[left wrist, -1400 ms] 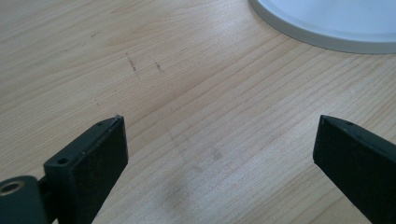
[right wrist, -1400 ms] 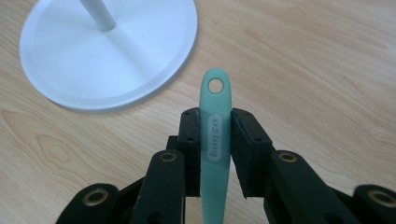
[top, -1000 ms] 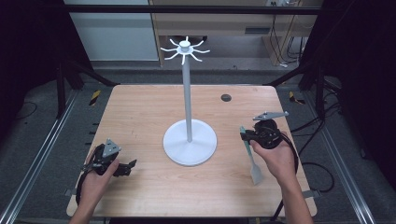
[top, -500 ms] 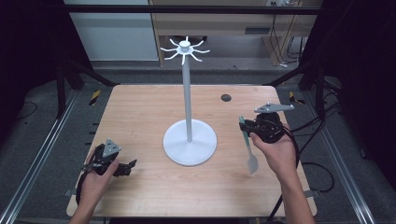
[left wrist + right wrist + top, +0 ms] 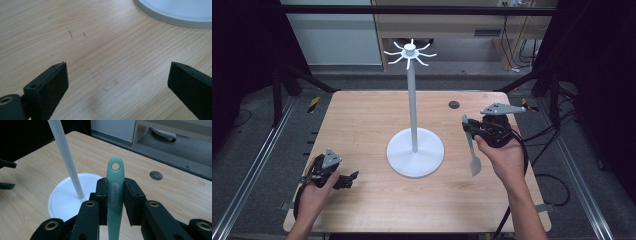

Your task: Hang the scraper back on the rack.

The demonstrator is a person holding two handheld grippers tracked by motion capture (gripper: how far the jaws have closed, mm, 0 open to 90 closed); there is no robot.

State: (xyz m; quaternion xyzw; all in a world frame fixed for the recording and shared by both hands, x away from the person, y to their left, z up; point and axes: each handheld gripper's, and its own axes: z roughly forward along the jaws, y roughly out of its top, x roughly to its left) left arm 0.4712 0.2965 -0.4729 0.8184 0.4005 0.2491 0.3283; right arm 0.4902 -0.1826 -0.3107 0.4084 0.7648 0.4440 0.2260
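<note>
In the high view the right tool (image 5: pixel 469 127) sits at the right of centre, held up off the wooden worktop (image 5: pixel 362 120) in the person's right hand (image 5: pixel 504 157), and it is clenched on a pale green utensil (image 5: pixel 472 147) with a long handle. The utensil hangs from the jaws, its handle end at the top beside the tool and its paler, flat blade end lower in the frame, over the worktop just right of the stand's base. In the right gripper view the two black jaws press on either side of the green handle (image 5: pixel 114 195), which rises upright between them; the rounded handle end with its hanging hole stands clear above the jaw tips in the middle of the frame. Behind it, at the left of that view, the white pole (image 5: pixel 66 157) of the stand (image 5: pixel 413 100) leans up from its round white base (image 5: pixel 60 197). In the high view the stand occupies the centre of the worktop, its thin pole topped by a ring of short white hooks (image 5: pixel 410 52) at the upper middle of the frame. A small dark round hole (image 5: pixel 454 104) lies in the worktop above the right tool. The left tool (image 5: pixel 343 180) is at the lower left, low over the worktop in the left hand (image 5: pixel 314 192); the left gripper view shows its jaws released, wide apart over bare wood, with the edge of the white base at the upper right.
</note>
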